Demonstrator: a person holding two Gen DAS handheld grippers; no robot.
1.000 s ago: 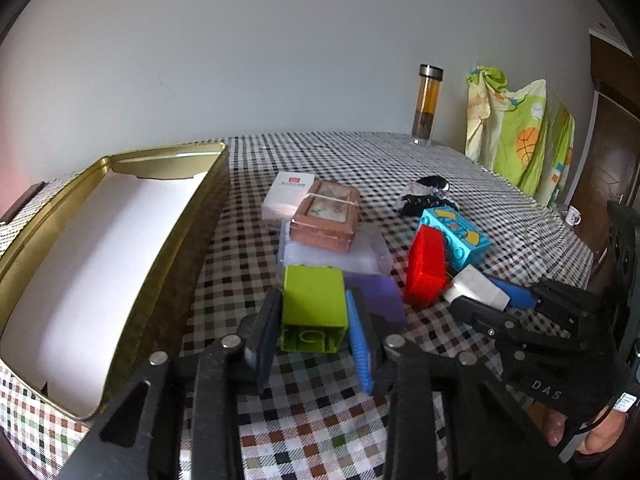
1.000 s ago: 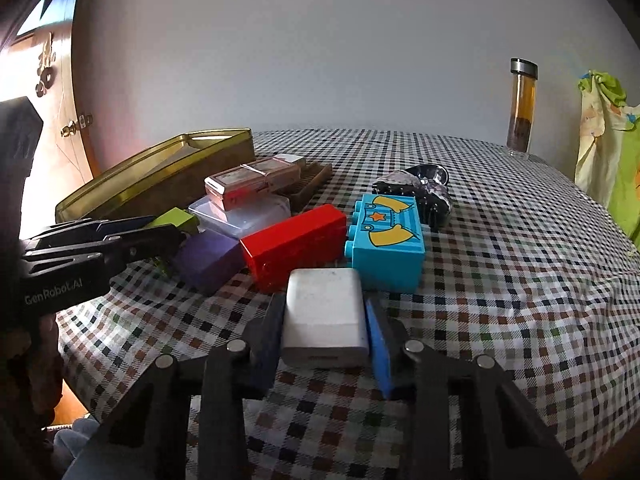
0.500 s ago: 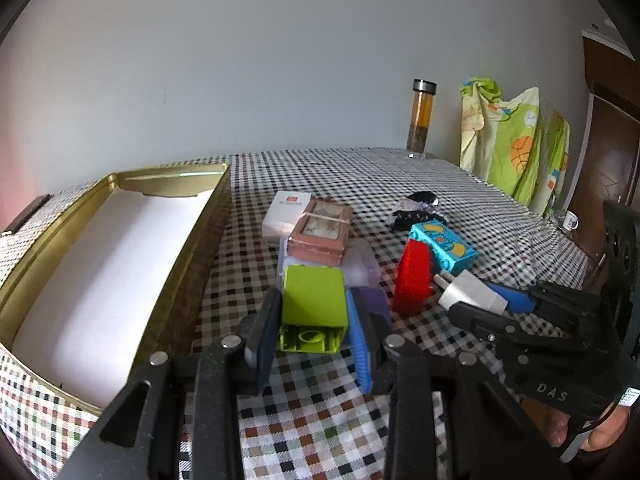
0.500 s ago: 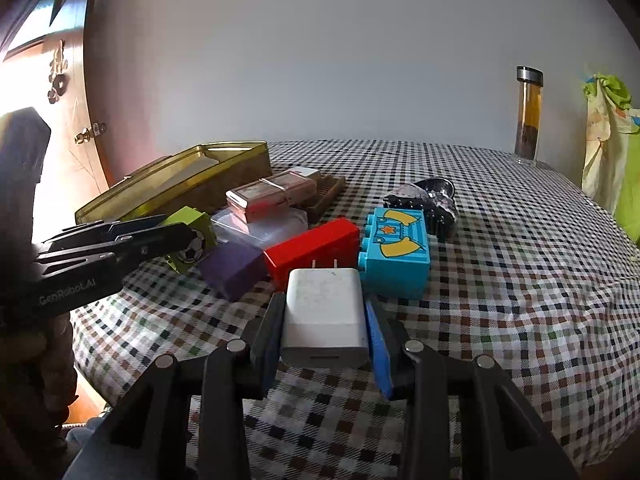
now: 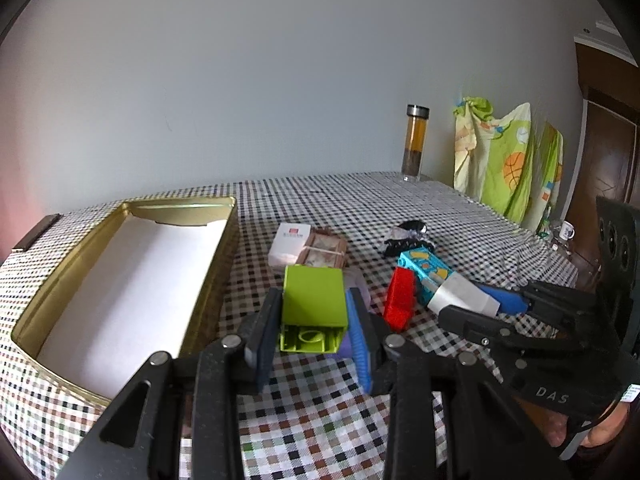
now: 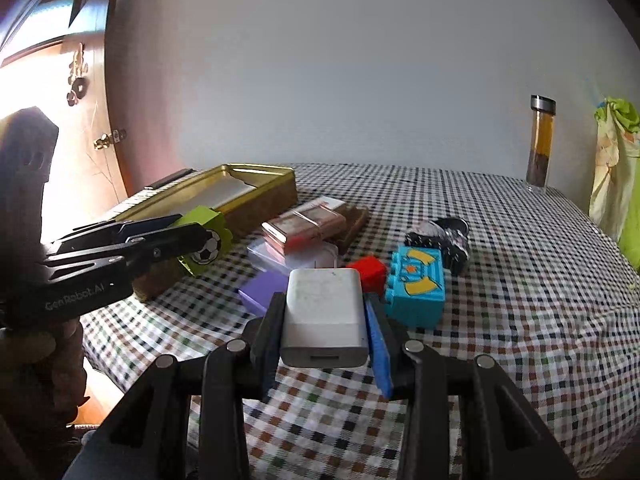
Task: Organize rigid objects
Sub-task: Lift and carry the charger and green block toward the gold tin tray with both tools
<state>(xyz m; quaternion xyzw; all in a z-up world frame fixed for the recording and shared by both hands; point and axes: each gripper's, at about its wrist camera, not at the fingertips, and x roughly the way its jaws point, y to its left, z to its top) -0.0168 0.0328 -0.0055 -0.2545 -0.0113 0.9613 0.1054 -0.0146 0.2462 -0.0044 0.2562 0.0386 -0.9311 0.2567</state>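
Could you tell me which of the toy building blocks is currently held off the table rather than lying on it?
The lime-green block, clamped between the left gripper's fingers. The red block and the turquoise block lie on the checked tablecloth.

The tin (image 5: 208, 276) is gold-toned metal with a glossy rim, lined with matt white paper. The desk (image 5: 320, 420) carries checked woven cloth. The green block (image 5: 314, 296) and white charger (image 6: 325, 312) are smooth plastic, the charger slightly satin. The bottle (image 5: 415, 142) is clear glass with a brushed metal cap.
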